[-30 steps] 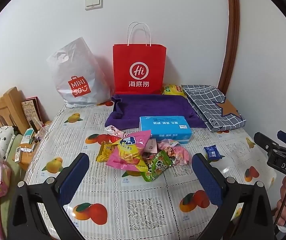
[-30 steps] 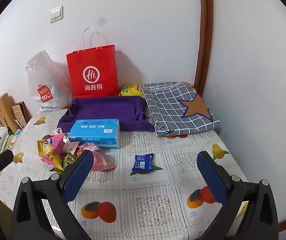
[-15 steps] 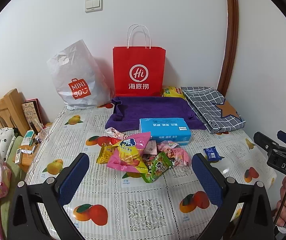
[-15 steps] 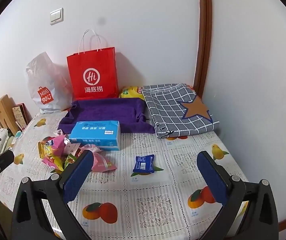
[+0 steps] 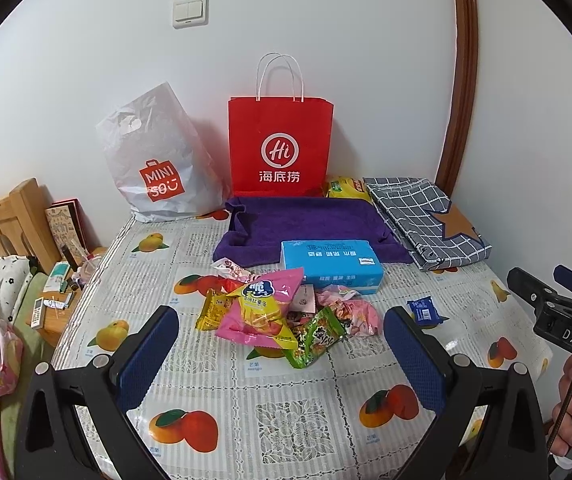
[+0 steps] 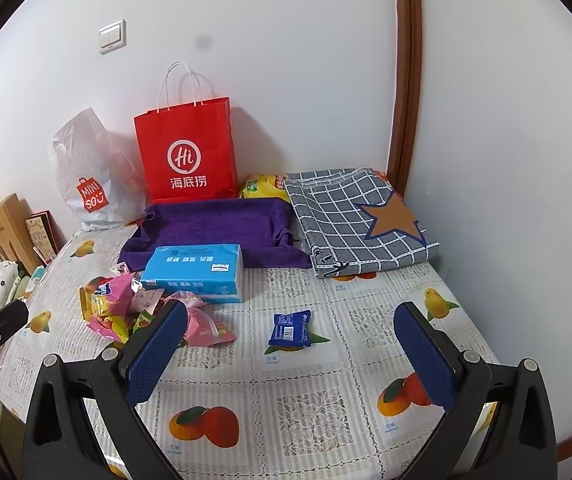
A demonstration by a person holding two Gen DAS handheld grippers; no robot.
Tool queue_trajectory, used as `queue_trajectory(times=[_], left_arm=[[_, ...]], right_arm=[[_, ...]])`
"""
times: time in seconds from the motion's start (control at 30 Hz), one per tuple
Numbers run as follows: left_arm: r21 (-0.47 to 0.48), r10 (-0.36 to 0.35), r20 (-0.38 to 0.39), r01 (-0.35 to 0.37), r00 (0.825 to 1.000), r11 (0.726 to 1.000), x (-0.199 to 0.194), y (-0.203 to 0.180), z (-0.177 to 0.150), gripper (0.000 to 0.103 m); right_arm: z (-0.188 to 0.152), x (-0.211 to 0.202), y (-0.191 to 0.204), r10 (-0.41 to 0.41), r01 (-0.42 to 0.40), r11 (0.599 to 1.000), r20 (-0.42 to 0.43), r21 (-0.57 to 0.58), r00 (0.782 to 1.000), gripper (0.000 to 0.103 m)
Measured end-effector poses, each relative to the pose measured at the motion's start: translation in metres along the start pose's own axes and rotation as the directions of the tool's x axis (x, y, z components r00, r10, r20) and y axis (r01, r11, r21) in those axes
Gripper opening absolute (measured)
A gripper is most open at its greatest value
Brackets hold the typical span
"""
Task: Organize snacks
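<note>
A red paper bag (image 5: 280, 148) with white handles stands upright against the back wall, and a white plastic bag (image 5: 153, 164) leans beside it on its left; the contents of both are hidden. In front of the red bag lies a purple towel (image 5: 306, 224), with a blue tissue pack (image 5: 332, 266) resting on its near edge. A yellow packet (image 5: 344, 188) peeks out behind the towel, next to a folded grey checked cloth (image 5: 430, 224) with an orange star.

The snacks sit loose on the table (image 5: 245, 392), none in any container. A heap of wrappers (image 5: 281, 316) lies just in front of the tissue pack: a pink-and-yellow bag (image 5: 261, 312) on top, a green packet (image 5: 316, 338) at its near right, a pale pink packet (image 5: 352, 312) beside that. A small blue packet (image 6: 289, 328) lies alone to the right, apart from the heap.

The left gripper (image 5: 281, 364) hovers above the near side of the table with its jaws spread wide, the heap showing between them, touching nothing. The right gripper (image 6: 290, 354) also has its jaws released and empty, the blue packet framed between them.

Compared with a second ago, both views have shifted only slightly, the bags and snacks sitting a little lower in frame; nothing on the table has moved, and both sets of jaws remain as wide as before.
</note>
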State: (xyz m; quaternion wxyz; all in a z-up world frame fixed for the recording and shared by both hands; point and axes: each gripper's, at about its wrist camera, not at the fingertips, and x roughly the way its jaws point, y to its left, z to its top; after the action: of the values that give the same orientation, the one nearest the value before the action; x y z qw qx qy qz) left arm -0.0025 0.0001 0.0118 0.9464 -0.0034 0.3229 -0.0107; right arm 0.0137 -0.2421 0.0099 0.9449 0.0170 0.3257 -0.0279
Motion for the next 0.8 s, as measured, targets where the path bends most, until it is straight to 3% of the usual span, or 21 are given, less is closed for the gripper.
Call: queue_trajectory(times=[0.8], left_arm=[[0.004, 0.005, 0.025, -0.005, 1.000, 1.000, -0.0059, -0.0020, 0.0018, 0.103]], right_arm=[[-0.0006, -0.0016, 0.0019, 0.002, -0.002, 1.000, -0.002, 0.000, 1.000, 0.102]])
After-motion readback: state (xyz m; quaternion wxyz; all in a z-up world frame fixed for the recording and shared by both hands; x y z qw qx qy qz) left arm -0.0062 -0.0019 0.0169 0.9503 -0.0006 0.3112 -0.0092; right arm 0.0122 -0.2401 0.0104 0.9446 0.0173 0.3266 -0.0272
